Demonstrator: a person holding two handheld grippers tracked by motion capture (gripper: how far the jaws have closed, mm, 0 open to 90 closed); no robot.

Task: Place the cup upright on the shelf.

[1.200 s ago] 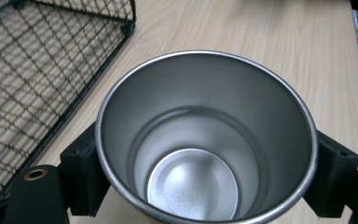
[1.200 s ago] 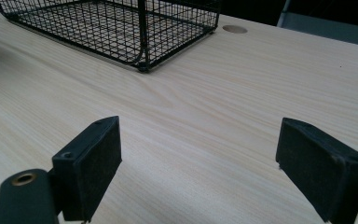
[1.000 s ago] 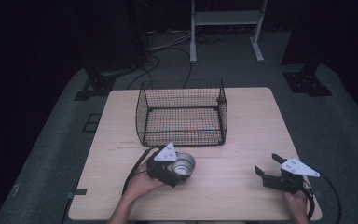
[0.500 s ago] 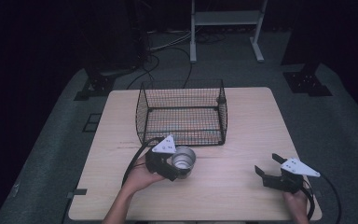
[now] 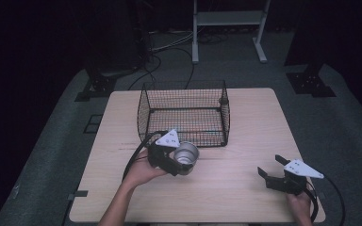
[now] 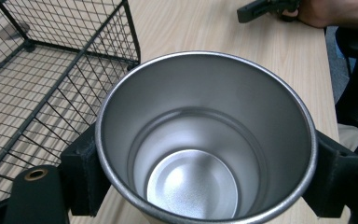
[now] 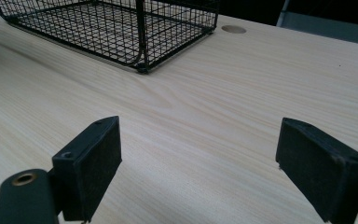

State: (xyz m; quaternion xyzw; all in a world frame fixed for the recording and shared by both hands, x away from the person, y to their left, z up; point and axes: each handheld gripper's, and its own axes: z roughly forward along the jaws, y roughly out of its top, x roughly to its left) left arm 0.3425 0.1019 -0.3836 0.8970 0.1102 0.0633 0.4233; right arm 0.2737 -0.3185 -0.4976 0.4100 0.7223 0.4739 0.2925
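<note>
My left gripper (image 5: 181, 162) is shut on a shiny steel cup (image 5: 186, 154), held tilted just in front of the black wire basket (image 5: 185, 113). In the left gripper view the cup (image 6: 205, 140) faces me mouth-on, empty inside, with a black jaw pressed on each side. The basket's front wall (image 6: 51, 88) lies close at its left. My right gripper (image 5: 269, 168) rests low at the table's front right, jaws wide apart with nothing between them. The right gripper view has bare wood between the open gripper's (image 7: 198, 168) jaws.
The wooden table (image 5: 254, 122) has bare room right of the basket and along the front. The basket corner (image 7: 142, 65) stands ahead of the right gripper. Beyond the table are dark floor, cables and a white stand (image 5: 226, 28).
The left hand has lifted the cup a little and carried it toward the basket's front wall. The right gripper has stayed where it was.
</note>
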